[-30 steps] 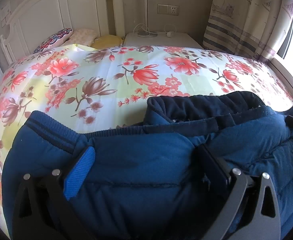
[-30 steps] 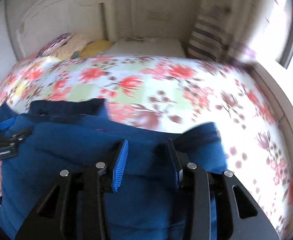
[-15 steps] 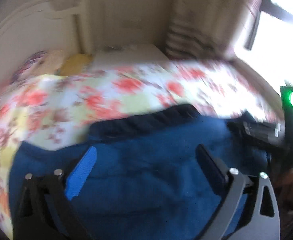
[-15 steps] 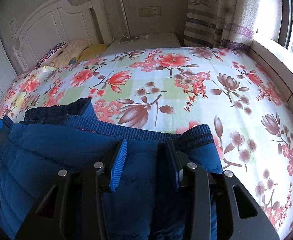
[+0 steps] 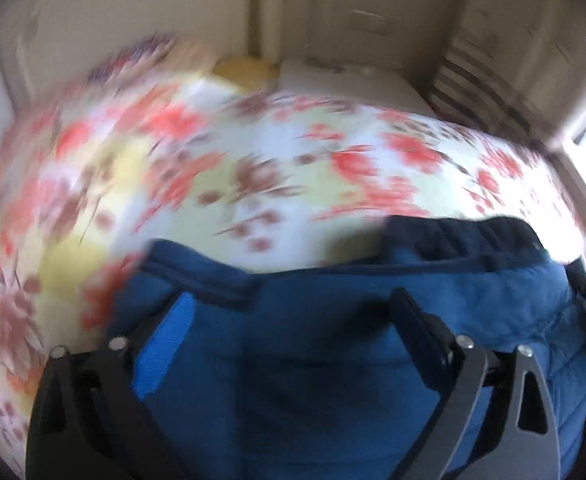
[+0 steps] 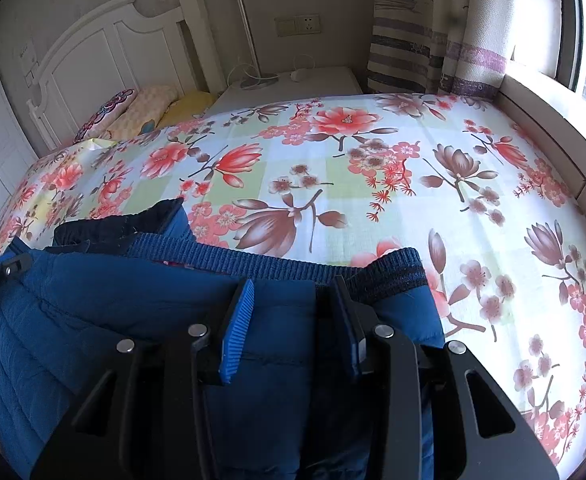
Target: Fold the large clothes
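Note:
A blue padded jacket (image 6: 133,312) with a ribbed hem lies folded at the near edge of a bed with a floral sheet (image 6: 333,168). My right gripper (image 6: 293,292) sits over the jacket's right end, just behind the ribbed hem; its jaws stand a moderate gap apart with jacket fabric between them. The left wrist view is blurred. There the jacket (image 5: 333,320) fills the lower half and my left gripper (image 5: 289,300) hangs wide open over its left part. The left gripper also shows at the left edge of the right wrist view (image 6: 1,272).
A white headboard (image 6: 105,52) and pillows (image 6: 141,112) are at the far left. A white nightstand (image 6: 293,80) with a lamp base and cable stands behind the bed. Striped curtains (image 6: 453,28) and a window ledge (image 6: 553,128) run along the right.
The left wrist view has swung right and then back left, blurred now, with the gripper staying wide open over the jacket. The right gripper has held its place at the hem.

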Demonstrator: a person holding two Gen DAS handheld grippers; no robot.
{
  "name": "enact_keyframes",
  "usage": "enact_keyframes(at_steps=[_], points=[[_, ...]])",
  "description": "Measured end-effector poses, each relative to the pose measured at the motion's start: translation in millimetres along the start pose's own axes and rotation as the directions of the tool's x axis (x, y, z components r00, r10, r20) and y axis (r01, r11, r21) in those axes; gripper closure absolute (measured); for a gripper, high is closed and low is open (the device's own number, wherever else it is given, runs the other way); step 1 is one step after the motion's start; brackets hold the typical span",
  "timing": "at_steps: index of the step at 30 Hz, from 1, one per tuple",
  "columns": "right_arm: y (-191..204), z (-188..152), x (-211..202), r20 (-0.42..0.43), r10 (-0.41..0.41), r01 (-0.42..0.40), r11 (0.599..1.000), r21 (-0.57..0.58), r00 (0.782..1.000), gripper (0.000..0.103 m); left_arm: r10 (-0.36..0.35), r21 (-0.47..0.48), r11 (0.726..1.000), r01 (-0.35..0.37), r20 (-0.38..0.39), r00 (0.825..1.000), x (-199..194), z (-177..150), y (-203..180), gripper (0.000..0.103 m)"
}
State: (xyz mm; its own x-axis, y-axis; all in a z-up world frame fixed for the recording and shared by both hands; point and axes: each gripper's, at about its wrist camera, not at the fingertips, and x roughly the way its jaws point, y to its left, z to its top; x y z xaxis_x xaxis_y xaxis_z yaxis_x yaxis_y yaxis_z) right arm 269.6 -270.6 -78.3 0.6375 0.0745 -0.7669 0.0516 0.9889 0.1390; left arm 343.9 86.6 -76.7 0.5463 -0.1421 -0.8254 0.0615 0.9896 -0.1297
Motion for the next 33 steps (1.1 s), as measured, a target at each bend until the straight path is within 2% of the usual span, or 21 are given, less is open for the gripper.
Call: enact_keyframes(at_steps=[2, 3, 7, 12, 13, 14, 15, 16, 20, 22, 23, 24, 25, 27, 30, 33], points=[[-0.2, 0.0, 0.2, 0.000, 0.000, 0.000, 1.000, 0.000, 1.000, 0.067, -0.091, -0.055, 0.994, 0.091, -0.002, 0.996, 2.1, -0.6, 20.6, 0.013], [-0.6, -0.1, 0.2, 0.000, 0.002, -0.002, 1.000, 0.003, 1.000, 0.067, -0.111, -0.065, 0.992, 0.111, 0.014, 0.994, 1.8, -2.7, 24.1, 0.013], [-1.0, 0.1, 0.1, 0.000, 0.004, -0.004, 1.000, 0.004, 1.000, 0.067, -0.070, -0.043, 0.996, 0.072, 0.052, 0.996, 5.1, -8.3, 13.9, 0.011], [1.1, 1.7, -0.4, -0.011, -0.015, 0.015, 1.000, -0.012, 1.000, 0.067, -0.090, -0.042, 0.995, 0.092, 0.052, 0.995, 4.3, -8.2, 19.8, 0.008], [7.6, 3.3, -2.8, -0.016, -0.058, 0.058, 0.998, -0.038, 0.998, 0.067, -0.083, -0.036, 0.996, 0.085, 0.051, 0.995, 4.8, -8.4, 19.1, 0.008], [21.9, 4.8, -9.6, -0.004, -0.150, 0.149, 0.985, -0.092, 0.989, 0.067, -0.072, -0.027, 0.997, 0.073, 0.049, 0.996, 5.0, -8.7, 17.6, 0.008], [32.5, 5.4, -15.4, 0.013, -0.197, 0.197, 0.973, -0.124, 0.980, 0.065, -0.055, -0.015, 0.998, 0.056, 0.046, 0.997, 5.9, -8.8, 14.8, 0.007], [49.2, 6.1, -26.2, 0.043, -0.198, 0.203, 0.966, -0.163, 0.979, 0.065, -0.043, -0.005, 0.999, 0.044, 0.043, 0.998, 6.2, -9.2, 12.5, 0.007], [110.2, 5.7, -53.3, 0.096, -0.087, 0.111, 0.951, -0.289, 0.992, 0.064, -0.025, 0.013, 1.000, 0.024, 0.038, 0.999, 7.5, -9.4, 9.3, 0.006], [148.3, -0.2, -49.7, 0.060, -0.017, 0.039, 0.923, -0.382, 0.998, 0.049, -0.028, 0.010, 1.000, 0.027, 0.039, 0.999, 7.4, -9.3, 9.3, 0.006], [160.0, -3.4, -45.1, 0.050, -0.015, 0.034, 0.912, -0.410, 0.999, 0.044, -0.028, 0.010, 1.000, 0.028, 0.039, 0.999, 7.5, -9.3, 9.0, 0.006], [175.9, -10.1, -34.9, 0.031, -0.027, 0.038, 0.891, -0.452, 0.999, 0.034, -0.029, 0.009, 1.000, 0.028, 0.039, 0.999, 7.6, -9.2, 9.1, 0.006], [184.8, -15.6, -25.5, 0.011, -0.039, 0.040, 0.875, -0.482, 0.999, 0.029, -0.029, 0.010, 1.000, 0.028, 0.039, 0.999, 7.8, -9.1, 8.9, 0.006], [194.2, -27.3, -5.6, -0.021, -0.076, 0.053, 0.843, -0.535, 0.997, 0.029, -0.031, 0.009, 0.999, 0.031, 0.039, 0.999, 7.4, -9.3, 9.3, 0.006], [175.0, -21.9, -3.9, -0.034, -0.045, 0.024, 0.885, -0.465, 0.998, 0.027, -0.037, 0.007, 0.999, 0.036, 0.039, 0.999, 7.2, -9.5, 9.9, 0.005], [146.0, -16.1, -11.9, 0.004, -0.100, 0.093, 0.907, -0.410, 0.995, 0.025, -0.038, 0.005, 0.999, 0.038, 0.040, 0.998, 7.1, -9.7, 10.3, 0.005]])
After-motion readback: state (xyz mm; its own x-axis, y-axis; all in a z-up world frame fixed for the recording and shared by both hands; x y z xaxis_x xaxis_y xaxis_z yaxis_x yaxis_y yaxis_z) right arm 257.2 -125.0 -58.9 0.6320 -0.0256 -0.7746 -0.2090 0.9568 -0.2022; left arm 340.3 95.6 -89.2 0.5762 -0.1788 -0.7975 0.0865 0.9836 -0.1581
